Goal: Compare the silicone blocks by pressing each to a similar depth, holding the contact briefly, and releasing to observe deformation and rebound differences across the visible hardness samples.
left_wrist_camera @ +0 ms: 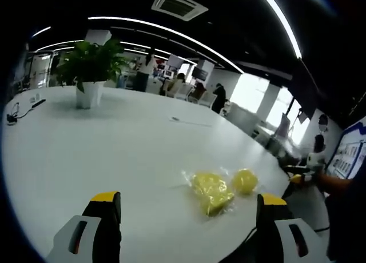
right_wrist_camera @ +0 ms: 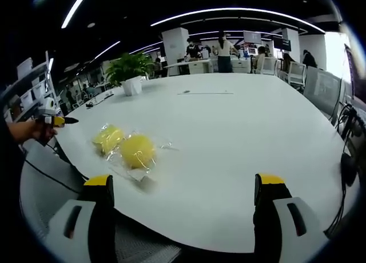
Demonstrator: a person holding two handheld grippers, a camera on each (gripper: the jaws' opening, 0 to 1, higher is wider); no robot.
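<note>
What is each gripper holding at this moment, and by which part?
Nothing is held. The left gripper and right gripper both stand open and empty, short of the two yellow silicone blocks lying in clear wrapping on the white table.

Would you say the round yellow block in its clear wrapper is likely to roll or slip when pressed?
The round yellow block looks ball-shaped, so it may roll sideways under pressure. Its glossy clear wrapper lies loose on the smooth white table, so it could probably slide too.

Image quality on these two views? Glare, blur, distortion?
Left gripper view: windows blown out at right, table edge bowed by fisheye, yellow samples soft inside shiny wrap. Right gripper view: ceiling strips curve, table sheen is mild, nearer sample slightly blurred.
</note>
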